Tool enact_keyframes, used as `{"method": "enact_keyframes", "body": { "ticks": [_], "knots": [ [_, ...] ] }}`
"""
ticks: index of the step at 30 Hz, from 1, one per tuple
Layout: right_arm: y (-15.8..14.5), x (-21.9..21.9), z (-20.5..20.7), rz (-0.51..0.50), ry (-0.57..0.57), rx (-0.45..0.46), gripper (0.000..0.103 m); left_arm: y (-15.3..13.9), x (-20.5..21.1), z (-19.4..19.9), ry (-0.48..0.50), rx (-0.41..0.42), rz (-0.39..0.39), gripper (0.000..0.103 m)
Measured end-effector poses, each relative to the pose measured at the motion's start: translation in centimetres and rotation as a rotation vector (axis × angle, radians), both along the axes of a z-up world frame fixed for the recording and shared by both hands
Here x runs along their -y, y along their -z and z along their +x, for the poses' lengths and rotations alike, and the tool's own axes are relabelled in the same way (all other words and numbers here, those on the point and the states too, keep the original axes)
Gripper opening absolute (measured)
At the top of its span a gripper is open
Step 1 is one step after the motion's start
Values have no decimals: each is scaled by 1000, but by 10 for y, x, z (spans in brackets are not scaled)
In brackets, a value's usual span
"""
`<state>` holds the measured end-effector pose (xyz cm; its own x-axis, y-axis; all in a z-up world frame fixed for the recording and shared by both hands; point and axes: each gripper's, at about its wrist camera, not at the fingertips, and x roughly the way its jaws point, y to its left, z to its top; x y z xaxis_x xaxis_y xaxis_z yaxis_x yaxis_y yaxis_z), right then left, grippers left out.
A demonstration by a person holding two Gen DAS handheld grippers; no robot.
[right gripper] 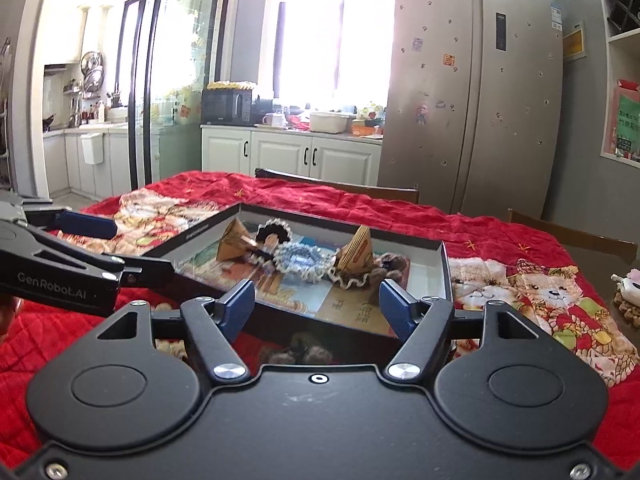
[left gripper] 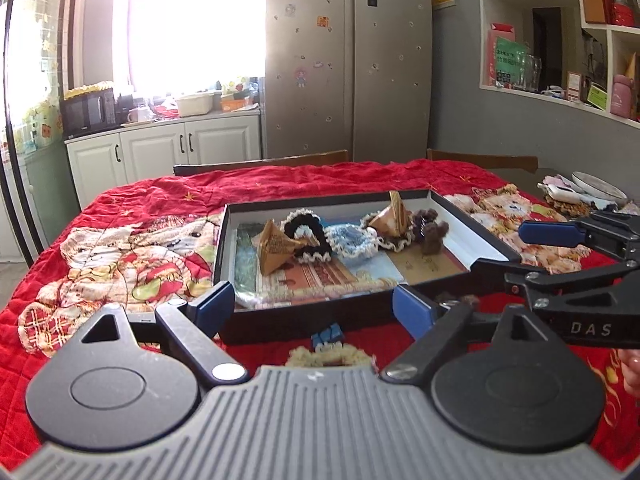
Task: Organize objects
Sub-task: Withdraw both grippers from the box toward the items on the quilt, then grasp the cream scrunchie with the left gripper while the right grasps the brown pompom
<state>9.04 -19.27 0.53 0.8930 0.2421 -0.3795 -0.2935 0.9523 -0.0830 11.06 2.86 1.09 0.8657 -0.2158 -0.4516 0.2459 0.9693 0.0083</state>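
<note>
Two open grippers hover before a tray of trinkets on a red blanket

Left gripper point(left gripper: 314, 306) and right gripper point(right gripper: 316, 306) gape wide, holding nothing; the tray point(left gripper: 304, 326) lies just ahead. Only the left view shows a plate point(left gripper: 598, 188).

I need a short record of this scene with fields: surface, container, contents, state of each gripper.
surface: red blanket with bear pictures
container: shallow black box, open
contents: two folded paper pyramids, black scrunchie, blue scrunchie, brown fuzzy item
left gripper: open, empty
right gripper: open, empty
</note>
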Motion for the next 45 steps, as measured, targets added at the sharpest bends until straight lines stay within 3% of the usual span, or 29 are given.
{"method": "enact_keyframes", "body": {
  "ticks": [9,26,33,39,45],
  "knots": [
    [25,5,-6,0,0,-39,68,17,-2,-7,18,-31,27,92],
    [45,-3,11,-19,-10,-83,67,50,0,7,68,-91,44,92],
    [49,-4,22,-1,-16,-118,66,57,-7,18,59,-140,-1,91],
    [52,-6,26,-4,-17,-142,65,61,-5,19,72,-155,3,86],
    [55,-14,32,-40,-24,-169,57,64,-1,20,82,-171,13,70]
  ]
}}
